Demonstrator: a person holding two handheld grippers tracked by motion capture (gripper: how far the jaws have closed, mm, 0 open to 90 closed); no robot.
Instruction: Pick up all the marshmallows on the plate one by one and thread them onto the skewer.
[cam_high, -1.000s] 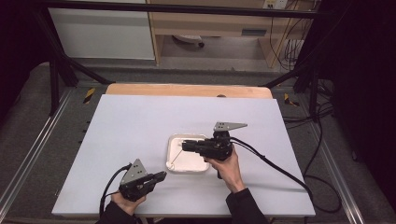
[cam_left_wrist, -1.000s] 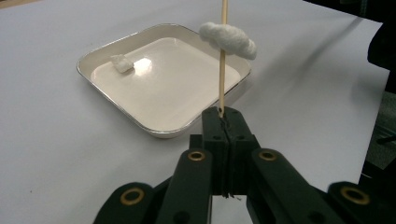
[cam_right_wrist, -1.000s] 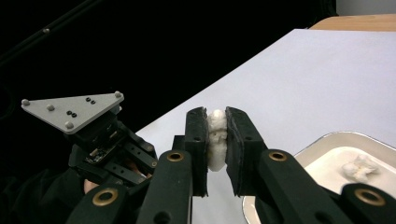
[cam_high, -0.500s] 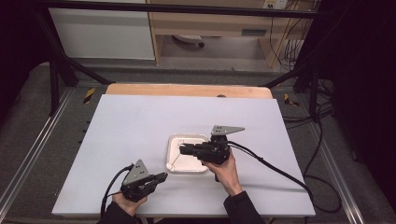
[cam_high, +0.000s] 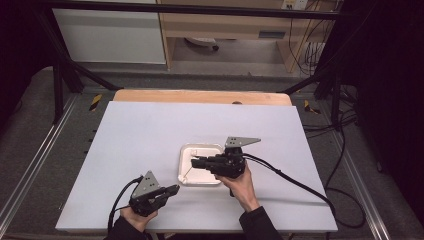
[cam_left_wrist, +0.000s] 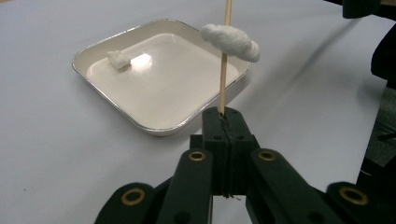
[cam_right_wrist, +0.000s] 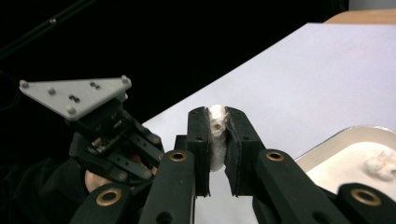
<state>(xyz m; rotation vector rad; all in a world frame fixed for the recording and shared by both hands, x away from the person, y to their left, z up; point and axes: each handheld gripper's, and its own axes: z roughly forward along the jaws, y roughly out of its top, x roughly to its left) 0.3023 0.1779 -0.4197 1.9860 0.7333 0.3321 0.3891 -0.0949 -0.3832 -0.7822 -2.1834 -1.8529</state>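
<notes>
My left gripper (cam_left_wrist: 223, 119) is shut on the lower end of a thin wooden skewer (cam_left_wrist: 223, 79), near the table's front edge (cam_high: 172, 190). A white marshmallow piece (cam_left_wrist: 231, 41) is threaded on the skewer higher up. My right gripper (cam_right_wrist: 217, 121) is shut on that same piece (cam_right_wrist: 215, 149), with the skewer's tip showing between its pads. In the high view the right gripper (cam_high: 194, 162) hangs over a white square tray (cam_high: 200, 176). A second small white piece (cam_left_wrist: 117, 59) lies in the tray (cam_left_wrist: 159, 93).
The tray sits mid-table on a pale tabletop (cam_high: 150, 135) with open room to the left and far side. Cables (cam_high: 295, 182) trail right from the right gripper. A wooden strip (cam_high: 200, 96) edges the table's far side.
The right gripper has drifted slightly toward the person and to the left over the tray. The left gripper has barely moved.
</notes>
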